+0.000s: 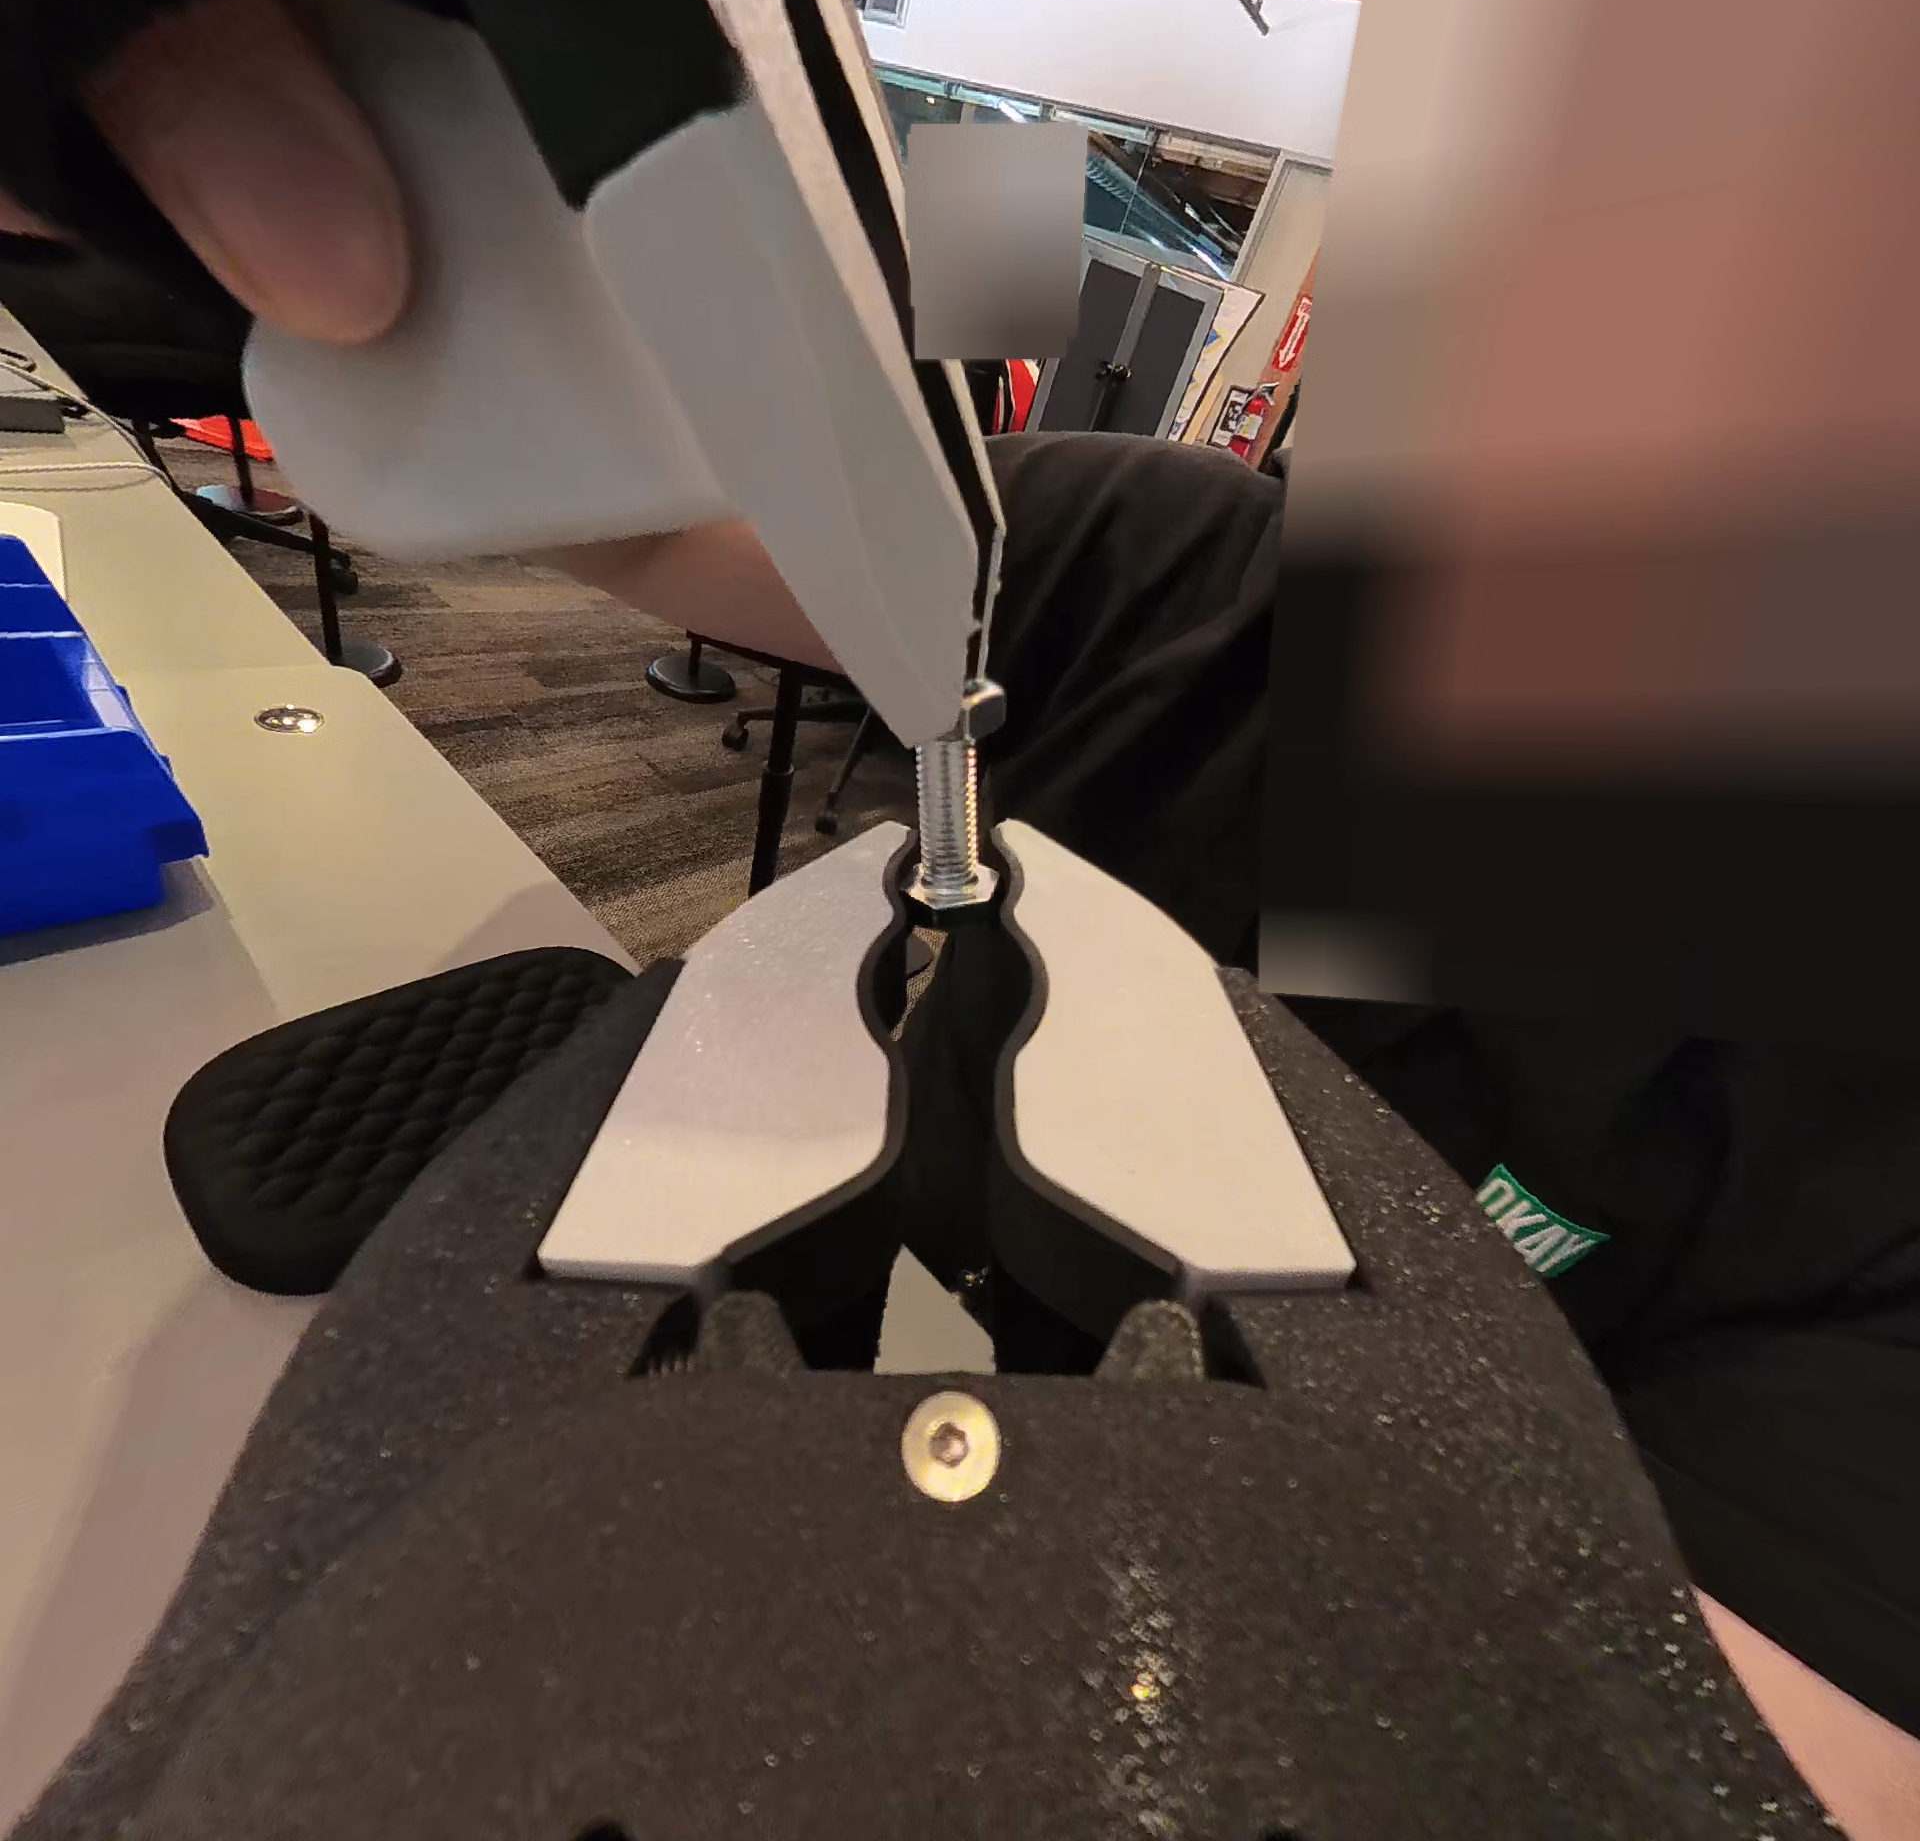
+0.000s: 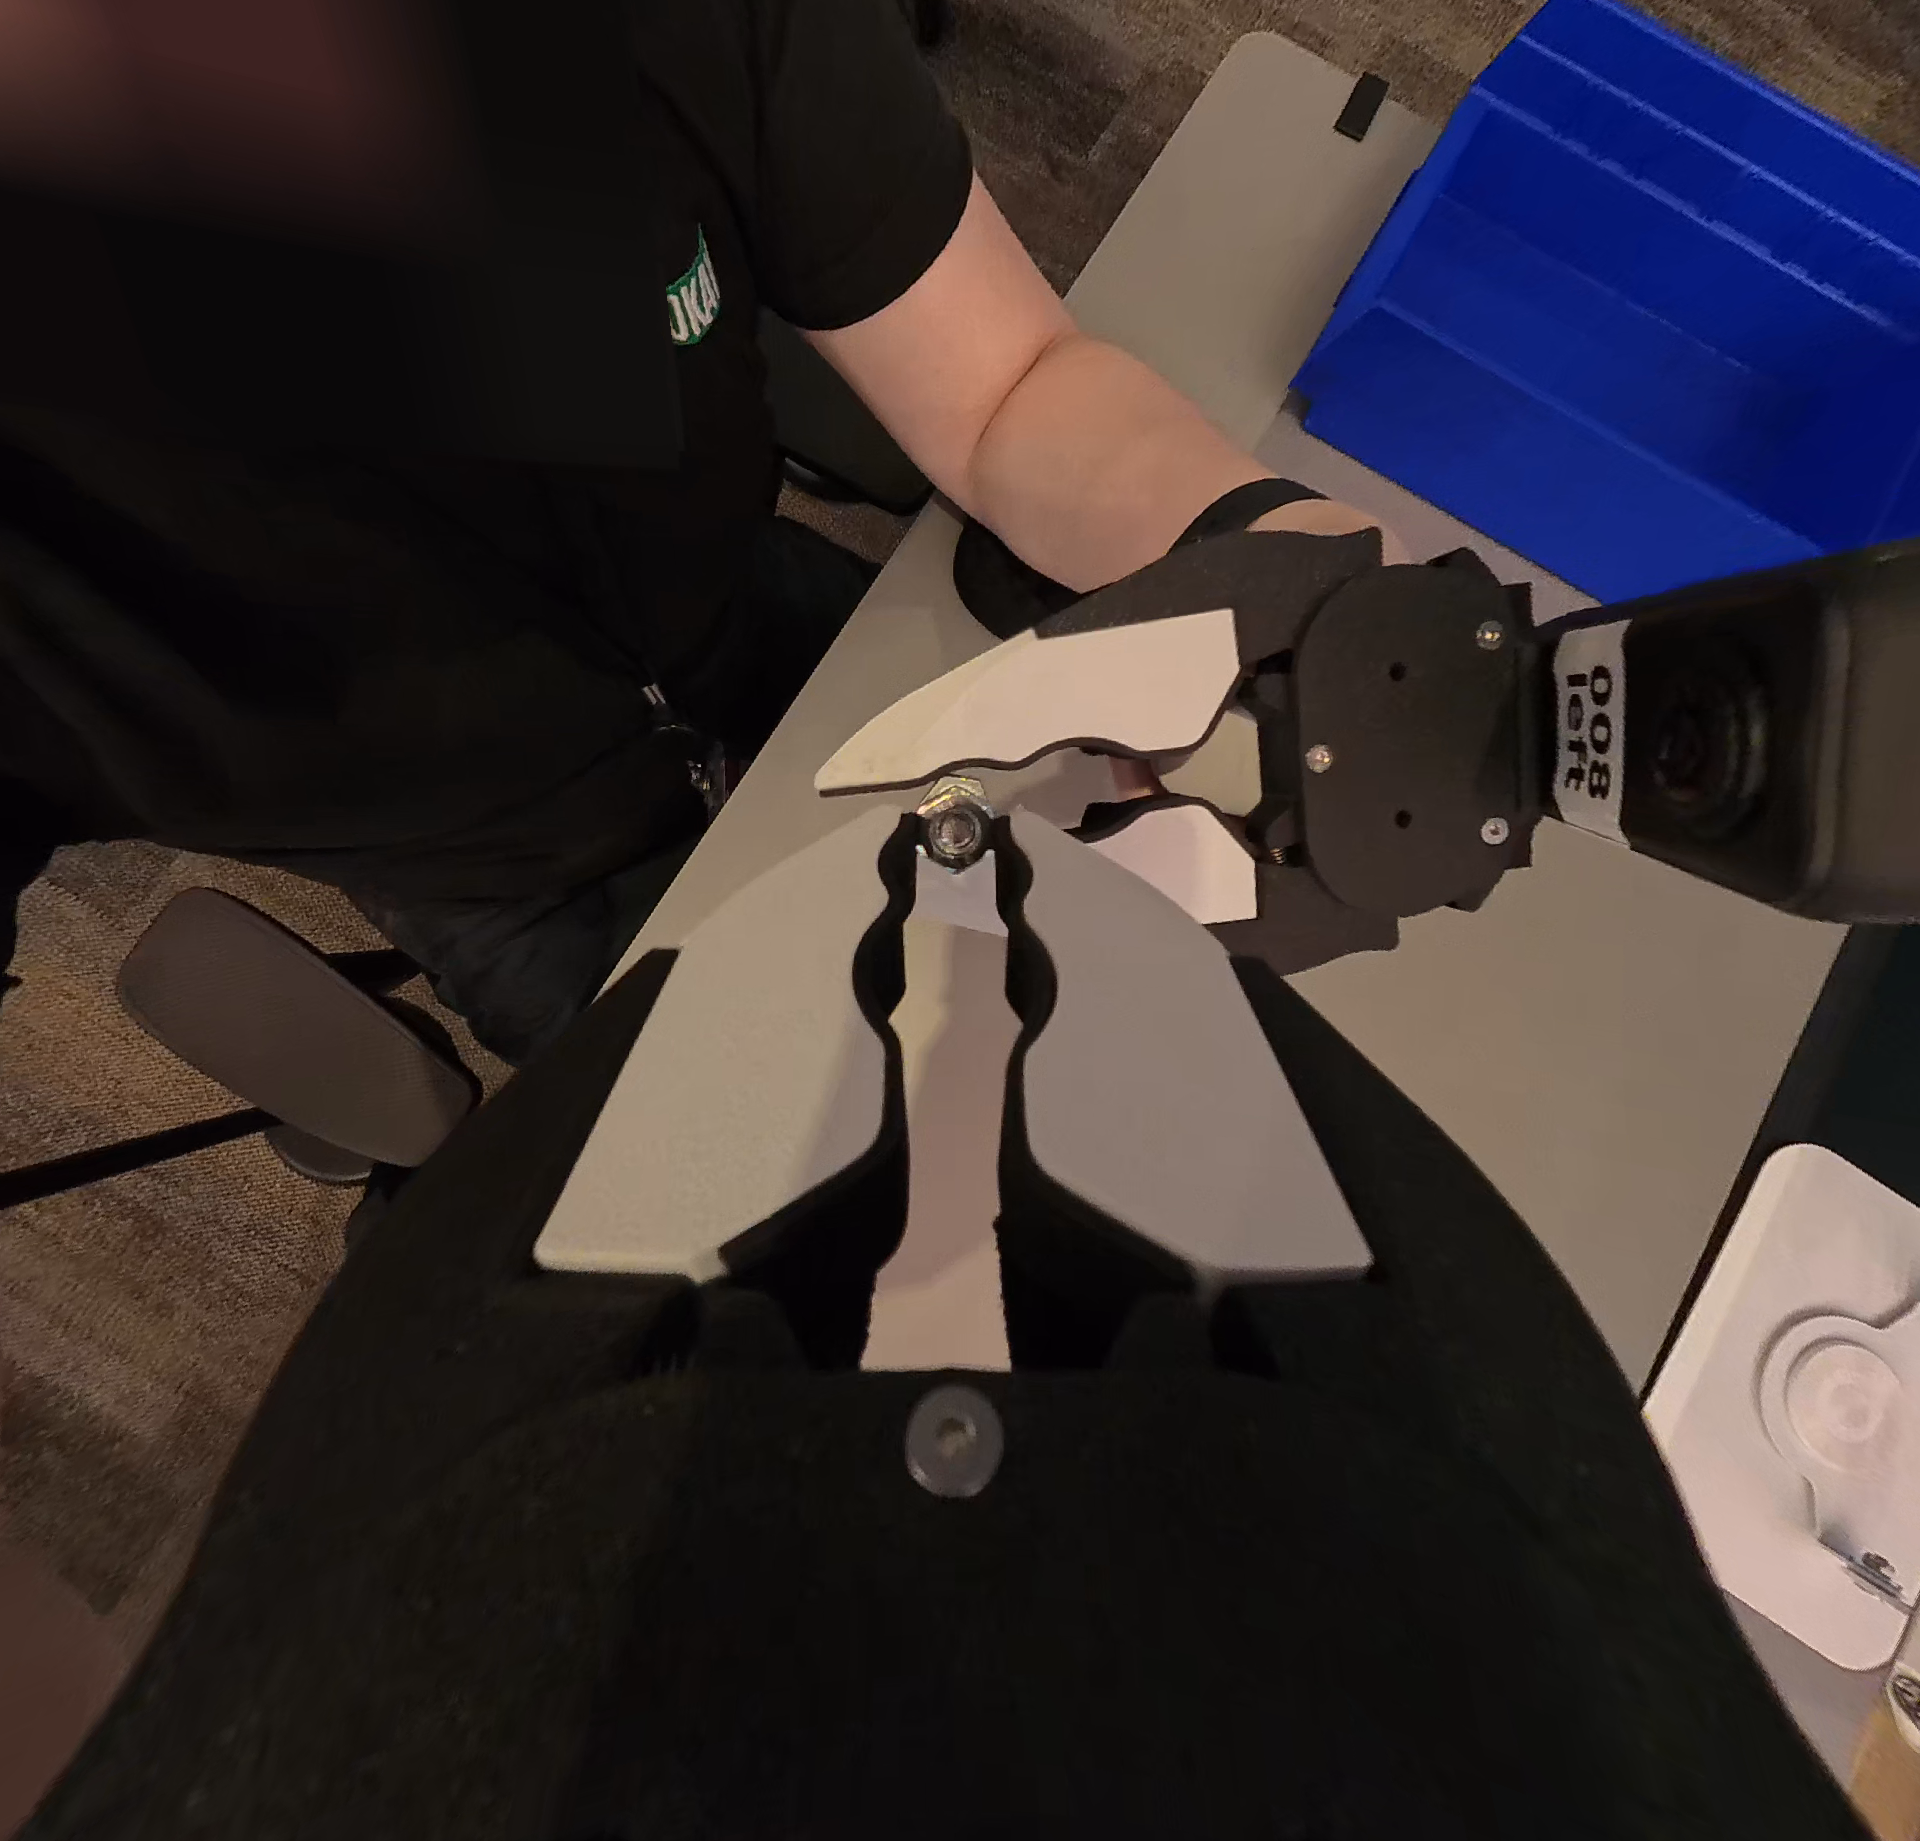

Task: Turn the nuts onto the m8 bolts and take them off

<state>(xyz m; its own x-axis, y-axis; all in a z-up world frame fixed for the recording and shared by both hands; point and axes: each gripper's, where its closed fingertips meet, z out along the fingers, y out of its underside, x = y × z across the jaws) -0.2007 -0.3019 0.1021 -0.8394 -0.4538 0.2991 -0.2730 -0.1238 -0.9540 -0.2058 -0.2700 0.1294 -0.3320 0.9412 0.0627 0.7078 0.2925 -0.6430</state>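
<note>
Left gripper clamps bolt by its head; I see shank upright. Right gripper pinches nut on bolt tip, above table.

Black textured tool bodies, pale grey fingers, black short-sleeved shirt.

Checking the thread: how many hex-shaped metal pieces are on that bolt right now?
2. The lower hex piece sits clamped in the left claw at the base of the bolt; the upper hex piece is pinched in the right claw at its far end. Nut versus head: unclear.
</note>
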